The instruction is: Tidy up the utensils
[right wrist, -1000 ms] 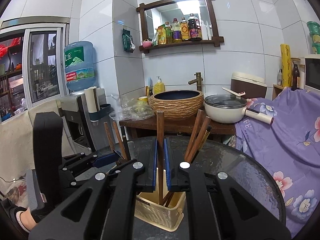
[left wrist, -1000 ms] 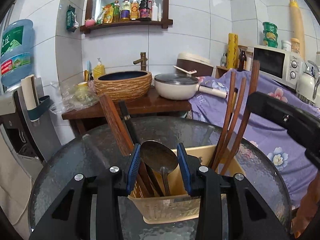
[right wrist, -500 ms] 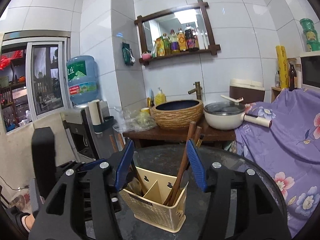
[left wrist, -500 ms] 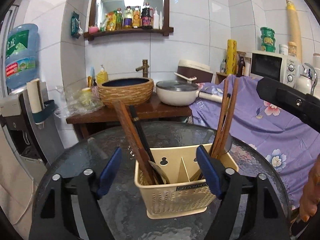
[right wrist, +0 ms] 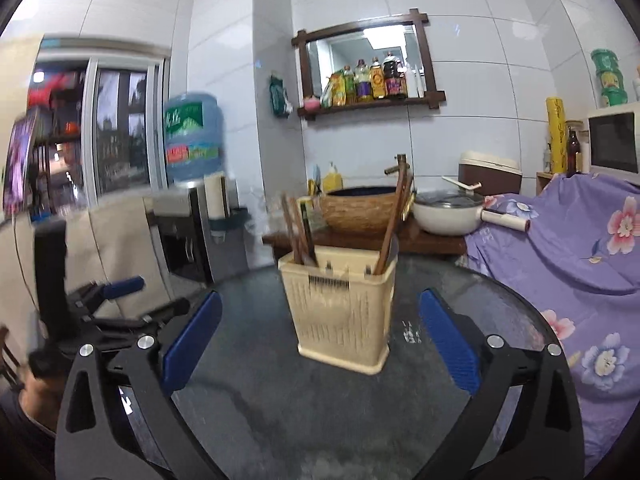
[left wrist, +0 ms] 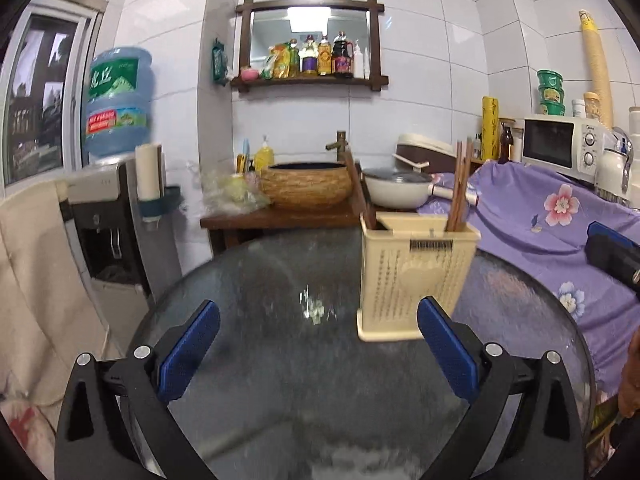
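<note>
A cream plastic utensil holder (left wrist: 414,276) (right wrist: 342,312) stands on the round glass table (left wrist: 280,360) (right wrist: 280,400). Brown chopsticks (left wrist: 459,186) (right wrist: 394,224) lean in its right compartment. Wooden and dark handles (left wrist: 356,184) (right wrist: 298,230) stand in its left compartment. My left gripper (left wrist: 318,348) is open and empty, low over the table, in front and left of the holder. My right gripper (right wrist: 320,348) is open and empty, with the holder between and beyond its fingers. The left gripper also shows at the left of the right wrist view (right wrist: 120,292).
A wooden side table (left wrist: 280,216) behind the glass table carries a woven basin (left wrist: 306,184) and a white pan (left wrist: 394,192). A purple floral cloth (left wrist: 552,220) covers furniture on the right. A water dispenser (left wrist: 116,216) stands at the left.
Both grippers let go of utensils into the holder, opened wide, and drew back and down from it. The left gripper has shifted left, so the holder now sits to its right.
</note>
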A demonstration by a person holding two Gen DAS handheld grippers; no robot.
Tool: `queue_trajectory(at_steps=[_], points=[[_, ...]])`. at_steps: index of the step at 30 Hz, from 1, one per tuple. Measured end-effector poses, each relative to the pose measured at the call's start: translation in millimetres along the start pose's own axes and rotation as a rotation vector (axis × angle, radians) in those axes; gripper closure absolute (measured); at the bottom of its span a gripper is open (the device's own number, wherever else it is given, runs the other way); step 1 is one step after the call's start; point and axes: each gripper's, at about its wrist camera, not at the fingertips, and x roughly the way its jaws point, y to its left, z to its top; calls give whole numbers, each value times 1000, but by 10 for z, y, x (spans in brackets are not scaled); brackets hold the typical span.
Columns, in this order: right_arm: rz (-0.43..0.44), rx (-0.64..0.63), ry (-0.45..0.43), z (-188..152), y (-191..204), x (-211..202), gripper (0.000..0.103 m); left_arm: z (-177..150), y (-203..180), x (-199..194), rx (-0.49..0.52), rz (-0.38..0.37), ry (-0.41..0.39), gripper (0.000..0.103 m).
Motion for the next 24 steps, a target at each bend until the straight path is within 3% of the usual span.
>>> queue_trajectory(at_steps=[5, 11, 19, 24], points=[[-57, -36, 55, -602, 280, -264, 6, -476, 30, -264, -38, 14, 44, 6], [-114, -30, 56, -973, 397, -714, 6, -866, 72, -635, -41, 40, 57, 6], [-107, -11, 34, -1058, 506, -1115, 6, -861, 70, -1013, -82, 4, 35, 6], [-90, -13, 8, -1005, 582, -1259, 6, -856, -1, -1202, -70, 19, -3, 6]])
